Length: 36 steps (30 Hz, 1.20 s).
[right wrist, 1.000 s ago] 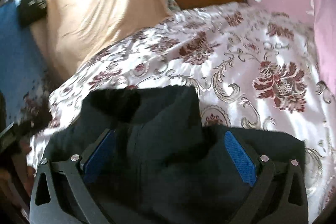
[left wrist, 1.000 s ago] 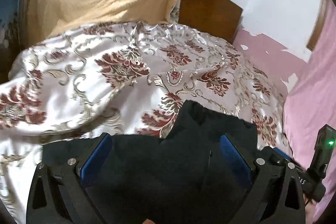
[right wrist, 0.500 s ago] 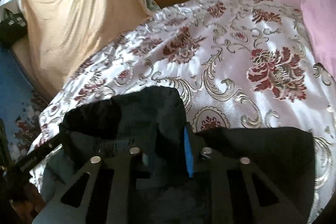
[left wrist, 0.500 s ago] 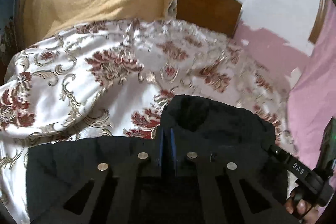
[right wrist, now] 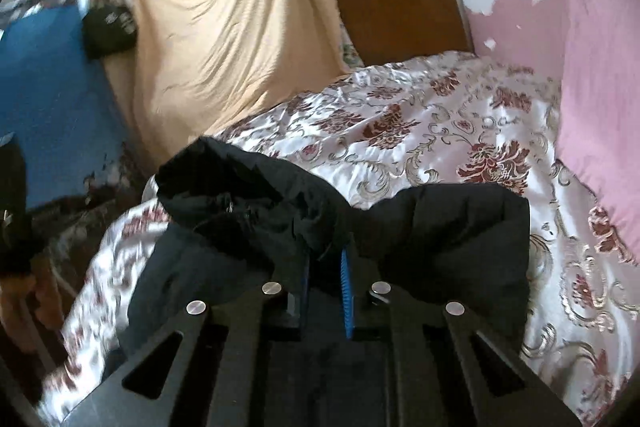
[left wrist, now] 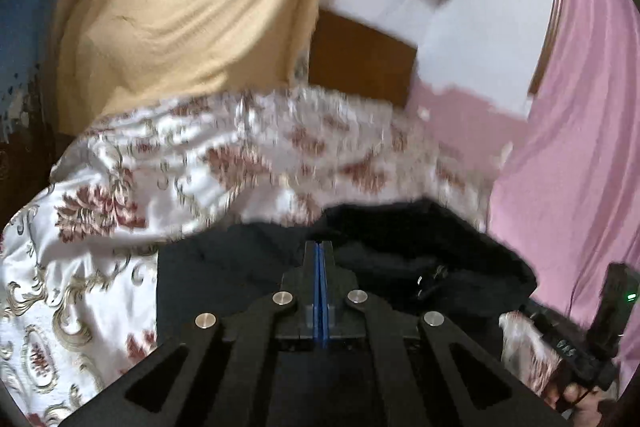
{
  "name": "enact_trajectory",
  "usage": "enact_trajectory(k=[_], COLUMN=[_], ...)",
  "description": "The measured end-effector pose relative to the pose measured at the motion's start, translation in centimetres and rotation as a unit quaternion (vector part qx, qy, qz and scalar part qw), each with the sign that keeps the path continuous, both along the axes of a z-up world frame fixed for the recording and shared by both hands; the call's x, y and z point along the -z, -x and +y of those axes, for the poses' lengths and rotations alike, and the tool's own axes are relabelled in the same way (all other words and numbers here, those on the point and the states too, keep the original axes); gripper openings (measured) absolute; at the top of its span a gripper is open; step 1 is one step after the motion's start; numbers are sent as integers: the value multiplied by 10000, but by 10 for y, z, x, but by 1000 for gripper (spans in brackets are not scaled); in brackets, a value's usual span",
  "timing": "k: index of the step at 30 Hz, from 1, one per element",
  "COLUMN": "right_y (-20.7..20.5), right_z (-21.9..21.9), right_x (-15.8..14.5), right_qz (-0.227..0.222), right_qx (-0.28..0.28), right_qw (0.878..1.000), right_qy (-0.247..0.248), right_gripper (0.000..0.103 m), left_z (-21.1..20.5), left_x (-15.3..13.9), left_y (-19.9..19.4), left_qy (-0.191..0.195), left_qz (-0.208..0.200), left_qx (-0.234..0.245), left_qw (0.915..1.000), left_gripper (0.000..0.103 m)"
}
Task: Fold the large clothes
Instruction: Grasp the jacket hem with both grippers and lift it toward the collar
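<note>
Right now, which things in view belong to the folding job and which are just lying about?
In the job:
- black jacket
- left claw, shut on its fabric
- right claw, closing on a bunched fold
- floral bedspread, the folding surface

Lying about:
- tan sheet
- pink curtain
- wooden headboard
- black bag

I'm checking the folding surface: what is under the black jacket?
The black jacket lies on a floral bedspread, which shows all around it. What sits directly beneath the jacket's middle is covered, so I cannot tell.
</note>
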State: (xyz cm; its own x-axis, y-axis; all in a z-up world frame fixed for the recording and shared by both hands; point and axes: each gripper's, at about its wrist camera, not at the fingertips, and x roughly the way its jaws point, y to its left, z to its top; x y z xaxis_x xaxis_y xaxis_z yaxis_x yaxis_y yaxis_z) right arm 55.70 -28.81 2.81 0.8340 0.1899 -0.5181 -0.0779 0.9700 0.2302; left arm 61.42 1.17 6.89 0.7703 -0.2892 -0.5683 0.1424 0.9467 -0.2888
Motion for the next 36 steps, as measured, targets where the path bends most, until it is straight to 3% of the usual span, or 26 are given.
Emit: enact_trajectory(k=[3,9,16,19,21,24,26,27,30,32,36], right_y=[19,35,43,46,48,49,50,50,54,56,62], right_z=[1,1,3,4,6,5,7,8,11,9,5], right_x=[-3,-12,-6,-4,-2,-1,-1,-1,0,-1,-2], right_qz=[-41,-97,-219,-246,-250,-261,-268,-274,-319,-321,-352], right_qx=[-11,-136,-258,-305,-312,-363,-412,-429,-461,-461,-457], right_qw=[10000,9996,9987,9984,9985,9984,9980,9979,9975,9977,9980], right_qy=[16,224,381,408,376,354,385,392,433,372,247], right_gripper=[10,10,10,10,10,10,10,10,10,10,10], left_z=[-1,-10,-23,-19,-15,-15,-15,-16,-22,-25,-16], left_x=[10,19,20,20,20,21,20,20,19,20,21], left_y=[-4,-15,-37,-37,-34,-32,-31,-31,-33,-31,-29], left_qy=[76,188,289,561,738,829,1042,1052,899,599,571], left_qz=[309,353,381,391,348,370,303,239,162,93,130], left_qx=[126,521,598,691,867,1107,1202,1152,1059,954,810], left_qw=[9994,9978,9971,9953,9929,9897,9868,9875,9902,9936,9950], left_gripper=[2,2,2,3,8,36,64,65,63,36,33])
